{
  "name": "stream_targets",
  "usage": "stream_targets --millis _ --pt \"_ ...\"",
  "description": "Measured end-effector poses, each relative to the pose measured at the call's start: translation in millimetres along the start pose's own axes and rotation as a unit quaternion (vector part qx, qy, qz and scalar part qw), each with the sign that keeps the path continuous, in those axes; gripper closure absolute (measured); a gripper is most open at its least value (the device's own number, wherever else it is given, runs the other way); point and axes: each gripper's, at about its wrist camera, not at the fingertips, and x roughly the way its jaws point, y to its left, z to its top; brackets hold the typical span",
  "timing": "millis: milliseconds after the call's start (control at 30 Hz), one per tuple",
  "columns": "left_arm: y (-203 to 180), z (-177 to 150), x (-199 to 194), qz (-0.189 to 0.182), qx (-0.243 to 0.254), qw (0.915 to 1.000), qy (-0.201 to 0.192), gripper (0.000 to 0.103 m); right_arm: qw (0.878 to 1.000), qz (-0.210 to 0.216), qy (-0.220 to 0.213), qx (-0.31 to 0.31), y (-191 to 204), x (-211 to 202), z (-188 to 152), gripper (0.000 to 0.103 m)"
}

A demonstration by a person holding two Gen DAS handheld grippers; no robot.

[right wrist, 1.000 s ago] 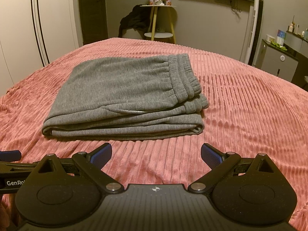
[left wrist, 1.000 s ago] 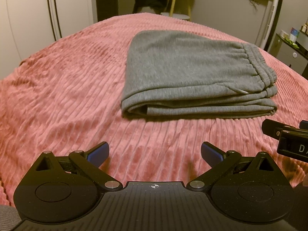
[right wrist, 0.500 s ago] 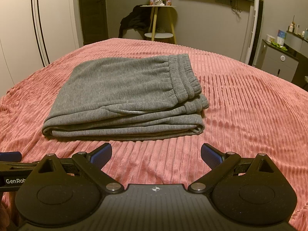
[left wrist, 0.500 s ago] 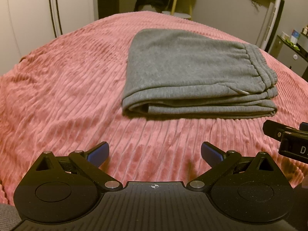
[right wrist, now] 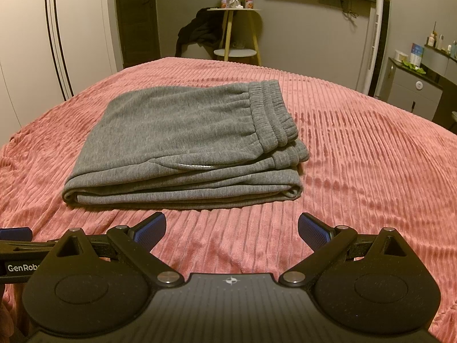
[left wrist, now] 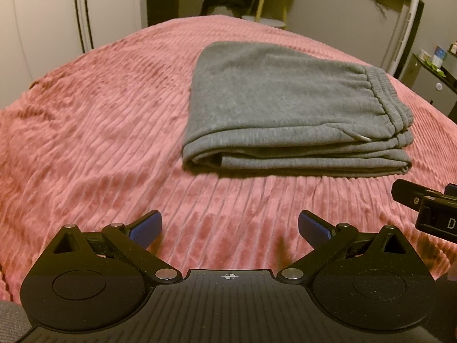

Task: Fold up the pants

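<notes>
The grey pants (left wrist: 285,108) lie folded in a flat stack on the pink ribbed bedspread (left wrist: 100,131), with the elastic waistband at the right end. They also show in the right wrist view (right wrist: 185,143). My left gripper (left wrist: 230,228) is open and empty, held above the bedspread short of the stack's near edge. My right gripper (right wrist: 231,228) is open and empty too, in front of the stack. Neither gripper touches the pants. The right gripper's finger shows at the left wrist view's right edge (left wrist: 422,203).
Beyond the bed's far edge stand a small round wooden side table (right wrist: 237,28) with dark clothing (right wrist: 197,33) draped beside it, white wardrobe doors (right wrist: 42,43) on the left, and a cabinet (right wrist: 414,91) with small items on the right.
The left wrist view has shifted slightly, so the pants sit a little lower and closer in it. The right gripper has barely moved. Both grippers stay open.
</notes>
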Motion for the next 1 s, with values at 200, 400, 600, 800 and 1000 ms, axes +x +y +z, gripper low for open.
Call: stream_targets --millis 200,400,600,800,1000 --pt "0.3 0.1 -0.4 0.002 0.000 1.0000 -0.001 0.000 1.000 0.000 0.000 0.000 0.1 0.0 0.0 0.004" --pt "0.5 0.2 -0.8 0.002 -0.002 1.0000 -0.001 0.000 1.000 0.000 0.000 0.000 -0.3 -0.1 -0.1 0.004" --pt "0.4 0.2 -1.3 0.007 -0.002 1.0000 -0.006 0.000 1.000 0.000 -0.001 0.000 0.0 -0.1 -0.1 0.004" --pt "4.0 1.4 -1.3 0.004 -0.013 0.9999 -0.008 0.000 1.000 -0.001 0.000 0.000 0.1 0.0 -0.1 0.004" --pt "2.9 1.0 -1.6 0.002 -0.010 0.9999 -0.008 0.000 1.000 -0.001 -0.001 -0.001 0.1 0.0 0.0 0.004"
